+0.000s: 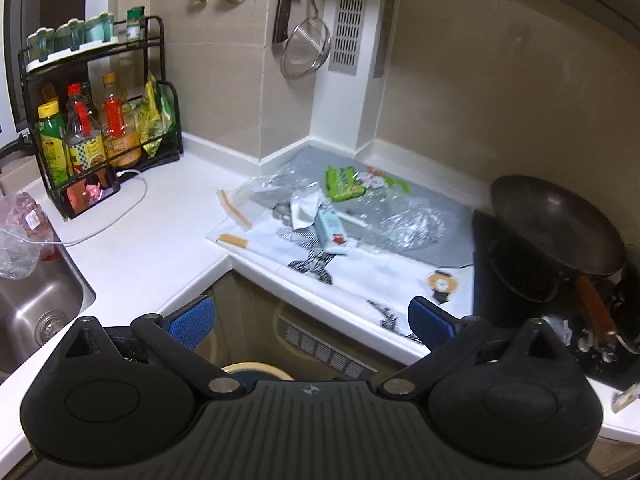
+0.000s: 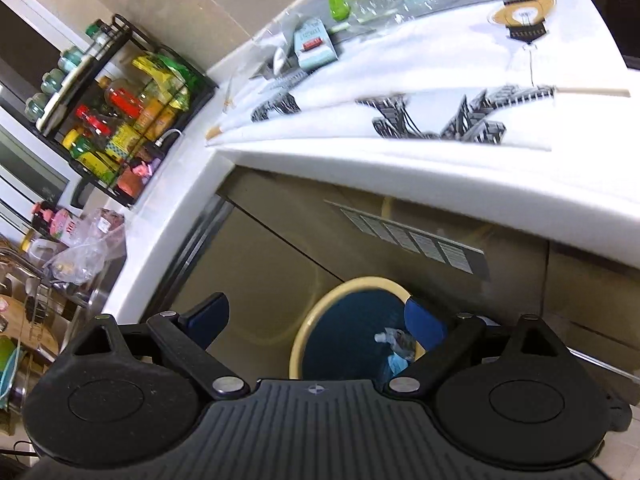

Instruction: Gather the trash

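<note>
Trash lies on the corner counter in the left wrist view: a pale blue carton (image 1: 329, 229), a green wrapper (image 1: 342, 182), crumpled clear plastic (image 1: 408, 224) and wooden chopsticks (image 1: 233, 241). My left gripper (image 1: 311, 320) is open and empty, in front of the counter edge, short of the trash. My right gripper (image 2: 317, 326) is open and empty, low over a yellow-rimmed bin (image 2: 344, 320) with a dark blue liner on the floor. Some scraps (image 2: 394, 342) lie inside the bin. The carton (image 2: 315, 45) and green wrapper (image 2: 339, 4) show above in the right wrist view.
A patterned white mat (image 1: 360, 276) covers the counter. A black wok (image 1: 556, 228) sits on the stove at right. A condiment rack (image 1: 100, 128) stands at the back left, a phone (image 1: 93, 195) leaning on it. A steel sink (image 1: 36, 300) is at left. Utensils hang on the wall.
</note>
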`<action>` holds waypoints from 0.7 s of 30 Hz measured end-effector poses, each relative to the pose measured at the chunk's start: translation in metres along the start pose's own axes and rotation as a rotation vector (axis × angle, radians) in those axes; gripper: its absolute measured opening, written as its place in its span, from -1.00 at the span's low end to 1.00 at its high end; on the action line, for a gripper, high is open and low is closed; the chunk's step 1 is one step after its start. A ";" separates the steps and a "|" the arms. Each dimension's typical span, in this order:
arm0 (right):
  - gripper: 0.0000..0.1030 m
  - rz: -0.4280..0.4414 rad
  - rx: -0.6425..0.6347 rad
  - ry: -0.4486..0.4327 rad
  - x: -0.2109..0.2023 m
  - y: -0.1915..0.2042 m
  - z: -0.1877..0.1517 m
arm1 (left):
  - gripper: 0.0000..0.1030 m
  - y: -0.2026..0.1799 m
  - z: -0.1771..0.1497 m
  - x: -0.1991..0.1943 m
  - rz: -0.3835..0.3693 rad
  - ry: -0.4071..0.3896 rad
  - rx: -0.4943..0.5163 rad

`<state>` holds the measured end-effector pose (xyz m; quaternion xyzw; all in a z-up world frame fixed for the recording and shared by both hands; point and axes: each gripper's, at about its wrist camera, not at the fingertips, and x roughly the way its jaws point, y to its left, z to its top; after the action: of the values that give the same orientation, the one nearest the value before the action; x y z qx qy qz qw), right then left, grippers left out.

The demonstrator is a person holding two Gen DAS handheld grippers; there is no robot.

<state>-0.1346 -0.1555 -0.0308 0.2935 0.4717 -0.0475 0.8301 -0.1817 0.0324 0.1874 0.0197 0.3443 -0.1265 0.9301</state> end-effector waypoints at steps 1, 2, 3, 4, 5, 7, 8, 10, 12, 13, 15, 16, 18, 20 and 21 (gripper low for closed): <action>0.85 0.011 -0.004 -0.013 -0.002 0.001 0.003 | 0.99 0.003 0.001 0.007 0.010 0.015 0.000; 0.85 0.023 -0.009 -0.031 -0.005 0.003 0.007 | 0.99 0.006 0.002 0.014 0.020 0.030 -0.002; 0.86 0.037 -0.018 -0.054 -0.009 0.004 0.011 | 0.99 0.010 0.003 0.022 0.029 0.044 -0.007; 0.87 0.049 -0.032 -0.084 -0.014 0.006 0.017 | 0.99 0.014 0.004 0.030 0.040 0.060 -0.016; 0.91 0.058 -0.047 -0.117 -0.018 0.008 0.023 | 0.99 0.018 0.005 0.038 0.051 0.073 -0.028; 0.96 0.067 -0.076 -0.190 -0.028 0.009 0.037 | 0.99 0.027 0.008 0.054 0.076 0.095 -0.048; 0.98 0.064 -0.087 -0.228 -0.031 0.008 0.046 | 0.99 0.030 0.009 0.062 0.092 0.109 -0.061; 0.99 0.045 -0.086 -0.296 -0.035 0.002 0.064 | 0.99 0.037 0.012 0.076 0.107 0.129 -0.070; 0.99 0.024 -0.066 -0.357 -0.035 -0.008 0.083 | 0.99 0.044 0.015 0.092 0.116 0.158 -0.095; 0.99 0.007 -0.046 -0.379 -0.032 -0.014 0.093 | 0.99 0.048 0.016 0.099 0.115 0.170 -0.107; 0.99 -0.015 -0.005 -0.413 -0.024 -0.027 0.112 | 0.99 0.054 0.019 0.115 0.132 0.199 -0.135; 0.99 -0.033 0.016 -0.423 -0.018 -0.034 0.121 | 0.99 0.056 0.020 0.122 0.138 0.211 -0.144; 0.99 -0.054 0.048 -0.441 -0.002 -0.046 0.139 | 0.99 0.058 0.023 0.137 0.153 0.242 -0.159; 0.99 -0.105 0.088 -0.464 0.015 -0.056 0.156 | 0.99 0.059 0.025 0.151 0.159 0.260 -0.164; 0.99 -0.128 0.109 -0.485 0.022 -0.062 0.164 | 0.99 0.059 0.026 0.157 0.164 0.265 -0.165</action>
<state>-0.0203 -0.2896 -0.0133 0.2875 0.2733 -0.1946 0.8971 -0.0356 0.0515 0.1030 -0.0119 0.4705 -0.0177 0.8821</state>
